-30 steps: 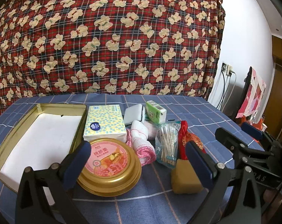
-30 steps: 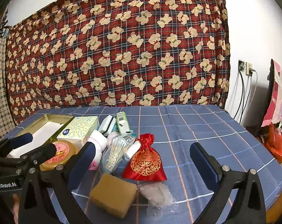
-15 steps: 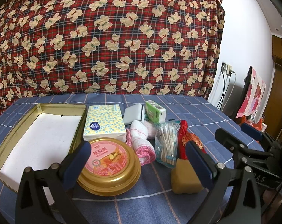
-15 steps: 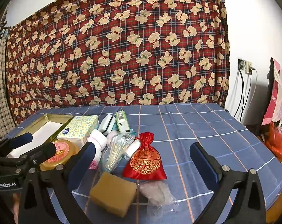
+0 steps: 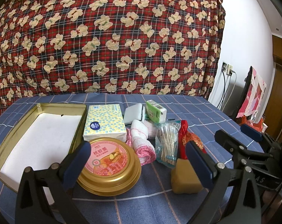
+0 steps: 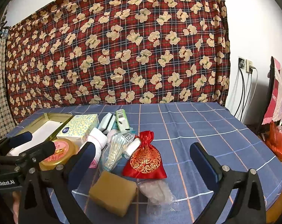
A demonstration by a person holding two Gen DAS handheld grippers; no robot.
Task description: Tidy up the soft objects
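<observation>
While both your left gripper (image 5: pixel 137 160) and right gripper (image 6: pixel 142 160) hover released, blue checked table (image 6: pixel 196 123) carries clutter toward its left edge; bear-print blanket (image 6: pixel 122 46) behind.

Open left tool (image 5: pixel 137 165) above round gold tin (image 5: pixel 111 168), brown sponge (image 5: pixel 184 179) alongside

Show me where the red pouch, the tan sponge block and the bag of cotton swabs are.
red pouch (image 6: pixel 145 159): right wrist view, on its gold emblem.
tan sponge block (image 6: pixel 113 192): right wrist view, on its top face.
bag of cotton swabs (image 5: pixel 167 141): left wrist view, on the middle of the bundled sticks.
</observation>
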